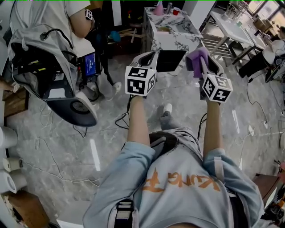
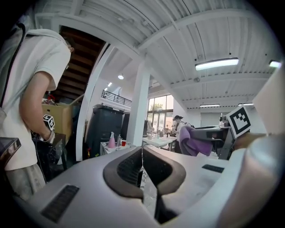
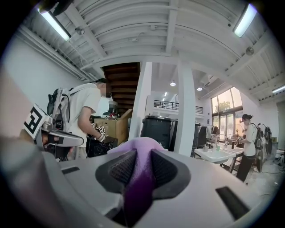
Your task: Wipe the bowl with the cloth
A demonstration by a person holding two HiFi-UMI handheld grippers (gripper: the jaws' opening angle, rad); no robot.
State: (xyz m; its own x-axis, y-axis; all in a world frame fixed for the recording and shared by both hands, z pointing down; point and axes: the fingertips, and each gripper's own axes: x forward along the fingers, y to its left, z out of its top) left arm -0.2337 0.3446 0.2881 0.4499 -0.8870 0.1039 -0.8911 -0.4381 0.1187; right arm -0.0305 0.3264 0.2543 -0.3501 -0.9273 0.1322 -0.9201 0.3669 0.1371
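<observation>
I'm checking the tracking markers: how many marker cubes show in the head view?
3. One cube on the left gripper, a second cube on the right gripper, a third cube by another person, top left. More may be hidden.

Pinching purple cloth (image 3: 141, 146) tight in right gripper (image 3: 140, 165); seeing left gripper (image 3: 67, 139) far left, white pillar (image 3: 186, 111) behind.
</observation>
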